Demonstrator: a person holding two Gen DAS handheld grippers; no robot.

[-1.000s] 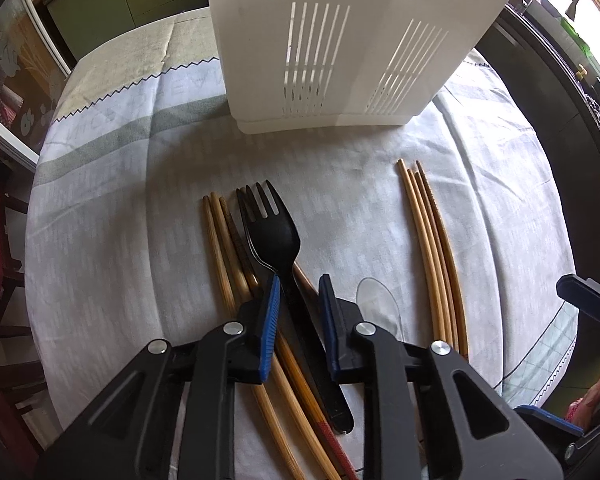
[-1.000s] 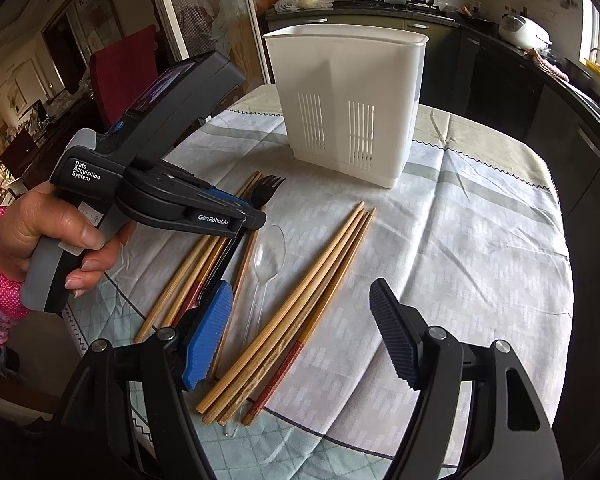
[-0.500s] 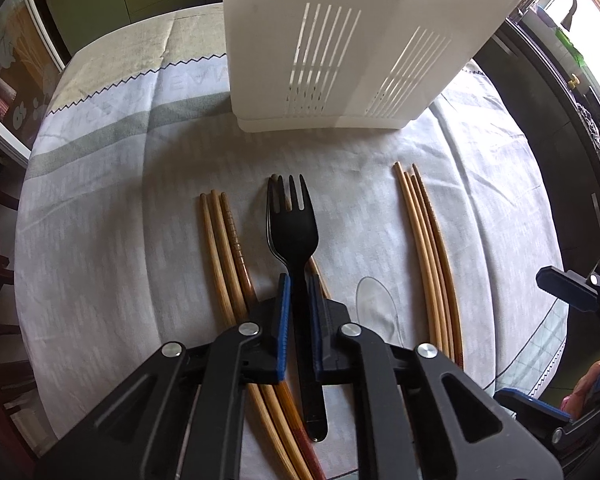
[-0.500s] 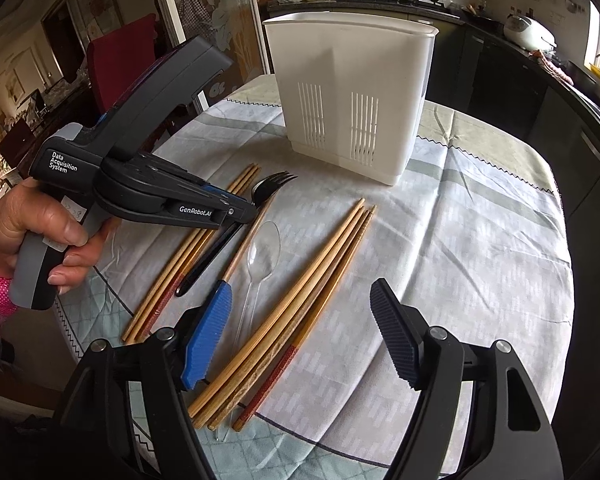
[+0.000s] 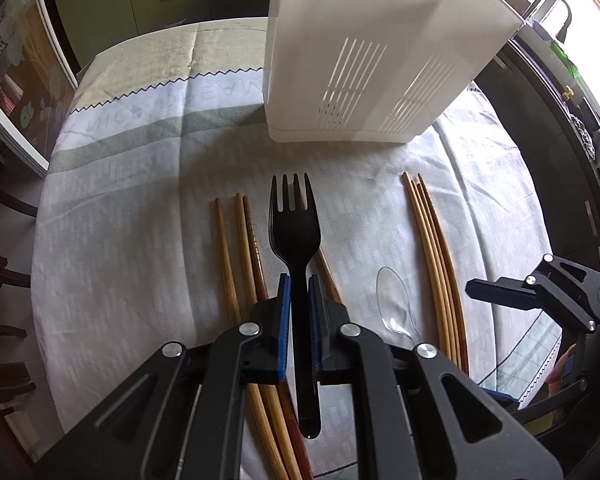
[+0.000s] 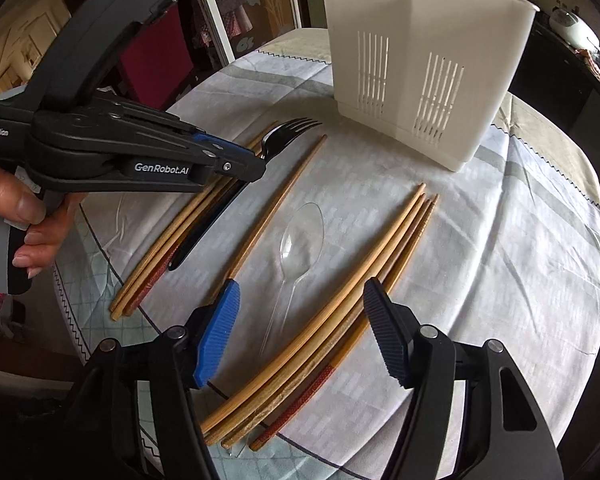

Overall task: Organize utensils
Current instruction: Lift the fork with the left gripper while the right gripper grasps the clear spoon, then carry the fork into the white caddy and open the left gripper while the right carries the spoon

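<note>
Fingers [image 5: 283, 334] around slim black plastic fork [image 5: 295, 232]

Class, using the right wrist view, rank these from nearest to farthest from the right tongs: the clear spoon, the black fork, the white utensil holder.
1. Clear spoon: just ahead of the right tongs, its handle reaching between them.
2. Black fork: farther, to the left, held in the left tongs.
3. White utensil holder: farthest, at the back of the table.

Bright window daylight — fisheye-warped edges
</note>
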